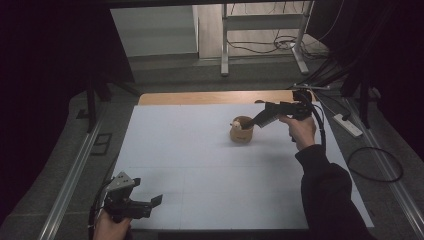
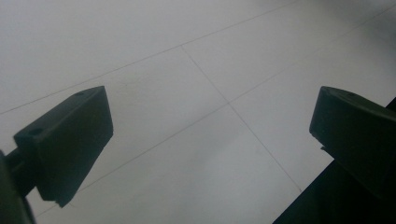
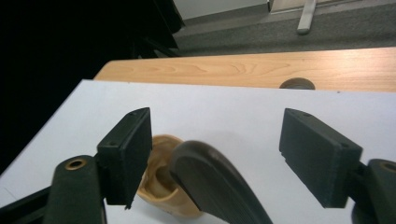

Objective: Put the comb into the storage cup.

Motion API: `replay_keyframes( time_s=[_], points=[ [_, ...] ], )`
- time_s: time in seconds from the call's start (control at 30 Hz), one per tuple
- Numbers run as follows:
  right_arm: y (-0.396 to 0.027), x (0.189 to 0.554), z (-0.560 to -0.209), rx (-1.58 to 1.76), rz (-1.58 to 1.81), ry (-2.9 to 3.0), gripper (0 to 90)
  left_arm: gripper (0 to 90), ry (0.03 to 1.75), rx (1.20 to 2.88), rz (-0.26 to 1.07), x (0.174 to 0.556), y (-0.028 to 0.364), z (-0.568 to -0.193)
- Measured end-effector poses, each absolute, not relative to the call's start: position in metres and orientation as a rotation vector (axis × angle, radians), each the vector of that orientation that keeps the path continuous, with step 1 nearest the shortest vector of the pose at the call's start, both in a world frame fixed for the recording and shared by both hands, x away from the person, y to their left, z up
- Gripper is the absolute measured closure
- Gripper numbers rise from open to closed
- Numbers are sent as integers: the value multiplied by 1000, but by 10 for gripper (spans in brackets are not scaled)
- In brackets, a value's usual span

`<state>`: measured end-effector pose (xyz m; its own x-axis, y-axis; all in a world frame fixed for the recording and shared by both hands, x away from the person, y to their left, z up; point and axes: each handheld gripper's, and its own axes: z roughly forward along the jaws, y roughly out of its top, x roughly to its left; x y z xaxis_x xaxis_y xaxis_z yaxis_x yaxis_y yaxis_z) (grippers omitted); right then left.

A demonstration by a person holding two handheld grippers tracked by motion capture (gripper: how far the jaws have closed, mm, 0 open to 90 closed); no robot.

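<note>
Right gripper (image 1: pixel 260 120), jaws apart around the dark curved handle (image 3: pixel 212 186) in the round wooden cup (image 1: pixel 242 131) near the surface's far edge, could tip it; left gripper (image 1: pixel 150 202) gapes empty.

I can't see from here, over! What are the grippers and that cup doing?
Right gripper open, dark handle loose between its jaws, leaning in the wooden cup. Left gripper open, empty, over the white board. Nothing in the way.

A big white sheet (image 1: pixel 210 165) covers the table (image 1: pixel 210 97). A strip of light wood shows at the far edge. Behind it, a metal frame (image 1: pixel 225 45) stands on the grey floor (image 1: pixel 165 75). Black cables (image 1: pixel 260 47) lie there. A white power strip (image 1: pixel 348 125) lies to the right.
</note>
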<state>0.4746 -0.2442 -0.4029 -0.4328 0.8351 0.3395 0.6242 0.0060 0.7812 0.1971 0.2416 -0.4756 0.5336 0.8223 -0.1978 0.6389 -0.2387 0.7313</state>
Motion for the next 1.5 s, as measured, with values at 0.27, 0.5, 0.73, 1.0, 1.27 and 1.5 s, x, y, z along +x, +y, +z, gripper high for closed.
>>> replay_keyframes(
  time_s=[0.27,0.5,0.73,1.0,1.27,1.5],
  points=[
    [-240,467,-400,1460,1265,2109,145,3,1186,1969,289,197,241,-476],
    [-239,459,-397,1409,1243,2123,83,3,1186,1969,290,197,242,-476],
    [-236,449,-401,1347,1189,2189,25,3,1187,1966,288,197,242,-475],
    [-233,437,-404,1279,1170,2203,0,3,1185,1969,289,197,241,-475],
    [-236,434,-410,1258,1138,2191,0,3,1178,1968,287,197,242,-475],
    [-236,431,-415,1251,1128,2204,0,2,1174,1965,285,197,242,-475]
  ],
)
